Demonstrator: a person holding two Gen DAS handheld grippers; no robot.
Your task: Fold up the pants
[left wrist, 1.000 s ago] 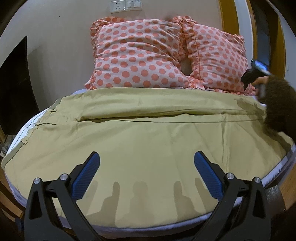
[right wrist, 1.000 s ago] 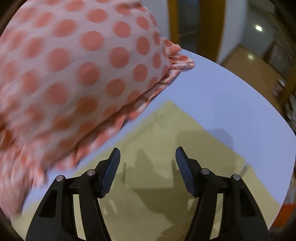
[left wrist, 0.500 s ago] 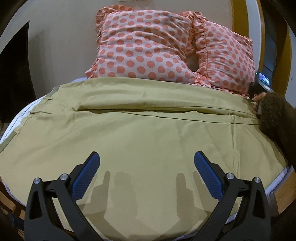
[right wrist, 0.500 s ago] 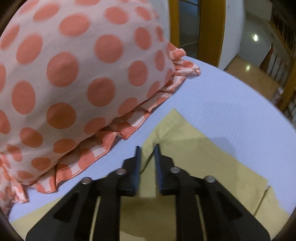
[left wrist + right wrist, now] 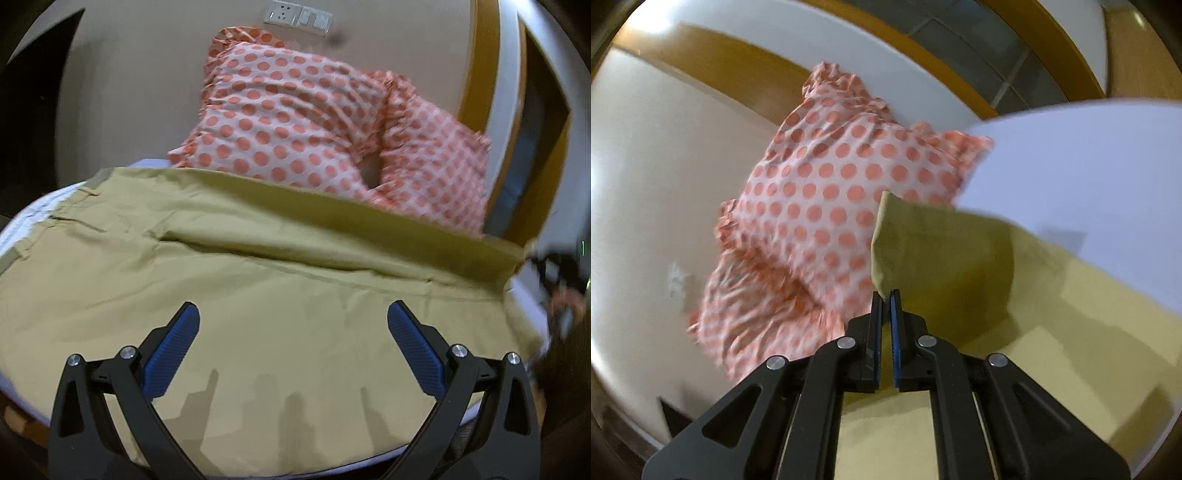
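While the left gripper [image 5: 293,339] gapes wide, the right gripper's [image 5: 885,295] ribbed jaws pinch the khaki pants' [image 5: 942,254] hem corner.

I saw the khaki pants [image 5: 258,295] spread flat and wide across the bed, lightly creased, their far edge lifted off the sheet at one corner [image 5: 923,251], hanging raised and folded over.

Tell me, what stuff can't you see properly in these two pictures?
- Left wrist view: the right gripper is a dark blur at the right edge.
- Left wrist view: the pants' near hem is hidden behind the left gripper.
- Right wrist view: the lifted pants corner covers part of the dotted pillow.
- Right wrist view: the waistband is cut off.
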